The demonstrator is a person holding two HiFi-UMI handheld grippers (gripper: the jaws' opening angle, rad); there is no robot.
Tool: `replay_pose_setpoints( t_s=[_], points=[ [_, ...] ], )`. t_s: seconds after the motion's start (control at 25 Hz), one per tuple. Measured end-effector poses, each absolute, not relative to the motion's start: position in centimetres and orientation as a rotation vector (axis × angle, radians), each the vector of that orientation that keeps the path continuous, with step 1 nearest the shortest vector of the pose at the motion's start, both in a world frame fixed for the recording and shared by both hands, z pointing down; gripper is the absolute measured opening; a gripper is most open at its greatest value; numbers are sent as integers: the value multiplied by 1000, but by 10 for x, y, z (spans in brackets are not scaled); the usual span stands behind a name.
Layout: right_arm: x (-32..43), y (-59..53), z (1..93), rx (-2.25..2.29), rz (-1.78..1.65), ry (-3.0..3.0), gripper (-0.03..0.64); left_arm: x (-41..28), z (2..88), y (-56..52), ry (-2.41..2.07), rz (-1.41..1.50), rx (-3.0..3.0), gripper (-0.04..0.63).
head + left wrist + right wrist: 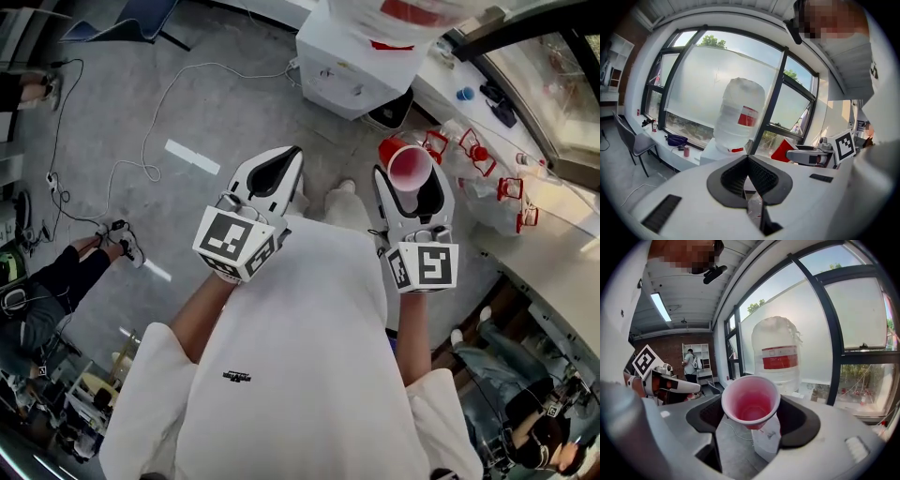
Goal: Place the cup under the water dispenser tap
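A pink-red plastic cup (410, 167) (751, 401) stands upright between the pads of my right gripper (409, 180) (752, 414), which is shut on it. My left gripper (287, 157) (748, 158) is held beside it at about the same height. Its jaws meet at the tips with nothing in them. Ahead on the floor stands the white water dispenser (352, 61) (710, 152), carrying a large clear bottle (739, 115) (777, 352) with a red label. Both grippers are some way short of the dispenser. Its taps are too small to make out.
A black bin (389, 111) sits at the dispenser's right. A white window counter (562, 234) with red clamps (478, 155) and small items runs along the right. Cables (141, 169) trail over the grey floor at left. One person (56, 272) sits at far left, another (525, 412) at bottom right.
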State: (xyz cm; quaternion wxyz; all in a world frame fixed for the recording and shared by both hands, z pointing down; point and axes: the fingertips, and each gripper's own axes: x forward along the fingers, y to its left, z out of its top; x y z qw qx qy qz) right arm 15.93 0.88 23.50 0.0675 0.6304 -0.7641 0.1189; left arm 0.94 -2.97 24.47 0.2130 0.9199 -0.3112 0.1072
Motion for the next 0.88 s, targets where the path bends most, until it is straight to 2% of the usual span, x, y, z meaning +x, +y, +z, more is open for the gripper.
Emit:
replay_pose_setpoints(
  t_s=[0.48, 0.88],
  points=[
    [145, -21, 258, 1572, 374, -2488, 359, 3, 253, -30, -1116, 255, 2408, 6],
    [113, -51, 294, 1368, 407, -2578, 359, -32, 289, -34, -1282, 256, 2277, 6]
  ],
)
